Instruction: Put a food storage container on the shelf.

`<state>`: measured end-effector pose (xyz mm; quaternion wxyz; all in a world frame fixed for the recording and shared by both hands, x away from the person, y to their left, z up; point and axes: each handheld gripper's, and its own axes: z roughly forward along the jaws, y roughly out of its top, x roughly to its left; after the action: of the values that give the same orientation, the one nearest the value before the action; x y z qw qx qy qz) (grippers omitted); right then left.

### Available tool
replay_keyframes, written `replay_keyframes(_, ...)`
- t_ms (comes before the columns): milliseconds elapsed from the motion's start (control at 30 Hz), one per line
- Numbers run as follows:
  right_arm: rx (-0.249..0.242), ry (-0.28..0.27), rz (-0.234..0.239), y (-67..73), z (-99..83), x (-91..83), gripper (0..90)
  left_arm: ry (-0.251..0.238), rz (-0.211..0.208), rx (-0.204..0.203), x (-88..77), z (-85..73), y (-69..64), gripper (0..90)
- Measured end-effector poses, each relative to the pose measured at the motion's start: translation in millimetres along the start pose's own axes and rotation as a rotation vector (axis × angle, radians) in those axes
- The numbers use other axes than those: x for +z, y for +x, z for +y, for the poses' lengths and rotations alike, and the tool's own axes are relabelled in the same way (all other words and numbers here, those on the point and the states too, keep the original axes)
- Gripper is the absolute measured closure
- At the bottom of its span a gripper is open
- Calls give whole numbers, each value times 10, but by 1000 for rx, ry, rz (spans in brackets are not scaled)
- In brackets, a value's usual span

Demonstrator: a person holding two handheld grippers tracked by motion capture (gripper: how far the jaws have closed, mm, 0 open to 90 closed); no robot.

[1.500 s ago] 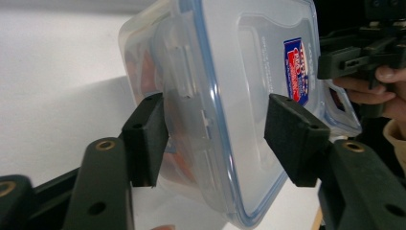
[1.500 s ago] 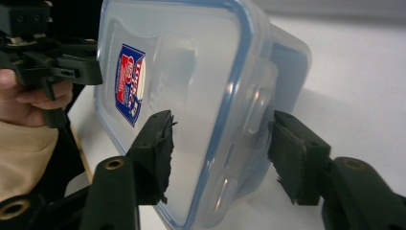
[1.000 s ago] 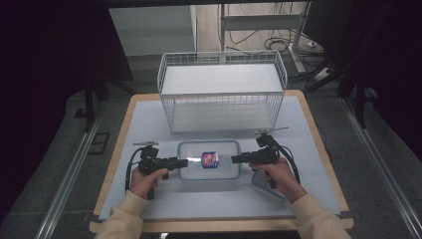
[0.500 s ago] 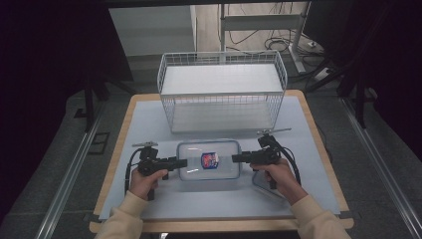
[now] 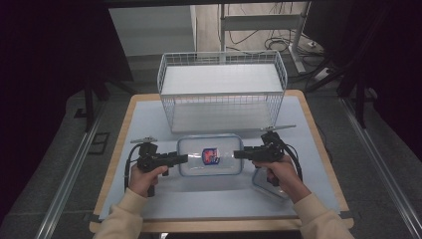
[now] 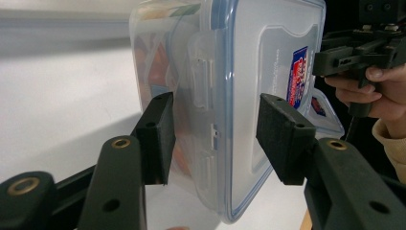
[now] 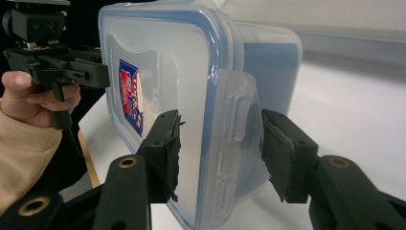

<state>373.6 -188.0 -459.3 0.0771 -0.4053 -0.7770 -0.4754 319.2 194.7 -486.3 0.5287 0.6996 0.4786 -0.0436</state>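
Box: clear lidded box (image 5: 210,155) sits on the mat just in front of the wire basket (image 5: 222,89).
Left gripper (image 5: 183,158): jaws apart, astride the box's left end clasp, pads not pressing.
Right gripper (image 5: 238,154): jaws apart, astride the right end clasp; contact unclear.
Spare lid (image 5: 268,187): right of the box.

Cream knit sleeves (image 5: 130,213) cover both forearms to the wrist. Each hand holds a matte black pistol-shaped tool: the left gripper (image 5: 181,158) and right gripper (image 5: 240,154) each have 2 blocky jaws with dark foam-like pads (image 6: 283,137) (frayed on the right one), brass-ringed pivot holes (image 6: 120,143) and a looping black cable (image 5: 128,167).
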Motion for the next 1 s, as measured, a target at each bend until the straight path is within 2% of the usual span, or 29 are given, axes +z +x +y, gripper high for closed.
replay_keyframes(433,-36,-38,-7,59,139,-162,497,-20,-1,43,-34,209,-145,494)
replay_keyframes(1000,-69,-80,-17,126,308,-348,497,-43,-6,72,-63,439,-298,494)
